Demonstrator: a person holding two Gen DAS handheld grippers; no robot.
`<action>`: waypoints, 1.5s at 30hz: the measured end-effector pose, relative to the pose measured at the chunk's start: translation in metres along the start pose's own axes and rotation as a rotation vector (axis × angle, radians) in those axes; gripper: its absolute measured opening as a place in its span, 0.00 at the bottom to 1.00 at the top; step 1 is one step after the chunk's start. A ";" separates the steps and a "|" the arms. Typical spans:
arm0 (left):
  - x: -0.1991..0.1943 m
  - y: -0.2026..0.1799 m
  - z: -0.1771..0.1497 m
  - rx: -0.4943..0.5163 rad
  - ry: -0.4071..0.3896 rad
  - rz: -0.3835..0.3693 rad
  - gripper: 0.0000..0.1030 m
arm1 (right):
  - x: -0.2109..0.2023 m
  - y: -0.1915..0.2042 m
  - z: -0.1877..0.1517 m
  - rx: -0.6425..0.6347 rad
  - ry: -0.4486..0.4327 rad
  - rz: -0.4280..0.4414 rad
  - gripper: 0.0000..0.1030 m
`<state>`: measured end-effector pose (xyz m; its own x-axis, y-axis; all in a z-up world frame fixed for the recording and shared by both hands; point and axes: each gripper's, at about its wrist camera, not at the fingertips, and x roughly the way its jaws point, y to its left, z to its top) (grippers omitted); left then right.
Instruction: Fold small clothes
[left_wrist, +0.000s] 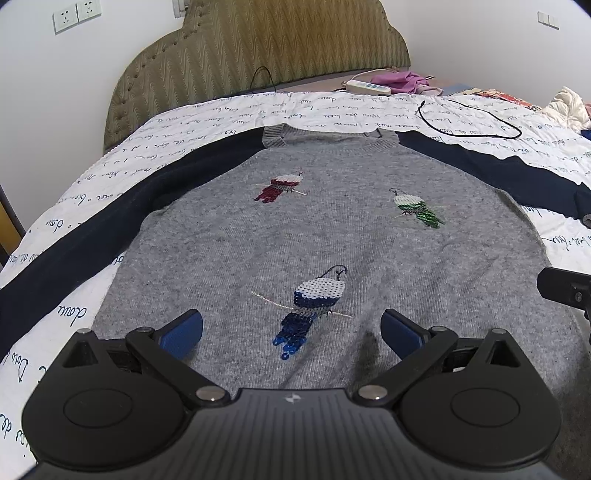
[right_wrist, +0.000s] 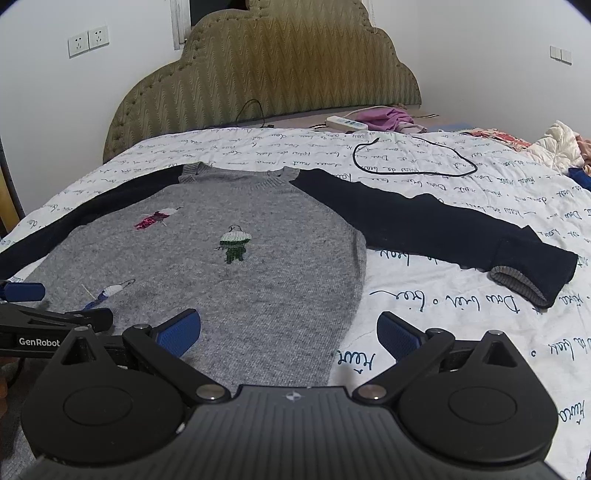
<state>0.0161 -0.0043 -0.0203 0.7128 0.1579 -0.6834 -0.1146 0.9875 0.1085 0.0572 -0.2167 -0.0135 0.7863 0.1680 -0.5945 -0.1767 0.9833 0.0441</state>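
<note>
A small grey sweater (left_wrist: 332, 236) (right_wrist: 229, 280) with navy sleeves and three sequin birds lies flat, front up, on the bed, collar toward the headboard. Both sleeves are spread outward; the right sleeve (right_wrist: 443, 229) ends in a turned-back grey cuff. My left gripper (left_wrist: 291, 332) hovers open above the lower middle of the sweater, close to the blue bird (left_wrist: 314, 306), holding nothing. Over the sweater's lower right edge my right gripper (right_wrist: 288, 332) is open and holds nothing, one finger above the knit, the other above the sheet. The left gripper (right_wrist: 22, 295) also shows at the right wrist view's left edge.
The white bedsheet (right_wrist: 461, 332) with script print covers the bed. A black cable (right_wrist: 417, 162) loops behind the sweater. Near the padded headboard (right_wrist: 280, 81) lie a power strip (right_wrist: 345, 123) and pink cloth (right_wrist: 388, 118). More clothes (right_wrist: 561, 144) are piled at the far right.
</note>
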 end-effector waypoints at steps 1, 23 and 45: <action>0.000 0.000 0.000 0.001 0.000 0.001 1.00 | 0.000 0.000 0.000 -0.001 0.000 -0.001 1.00; 0.016 -0.016 0.010 0.024 0.002 0.010 1.00 | 0.001 -0.011 0.004 -0.002 -0.024 -0.016 1.00; 0.034 -0.023 0.005 0.017 -0.082 -0.006 1.00 | -0.003 -0.083 0.009 0.088 -0.125 -0.191 0.99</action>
<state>0.0466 -0.0219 -0.0426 0.7677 0.1504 -0.6230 -0.0985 0.9882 0.1173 0.0752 -0.2981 -0.0083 0.8686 -0.0198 -0.4951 0.0303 0.9995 0.0132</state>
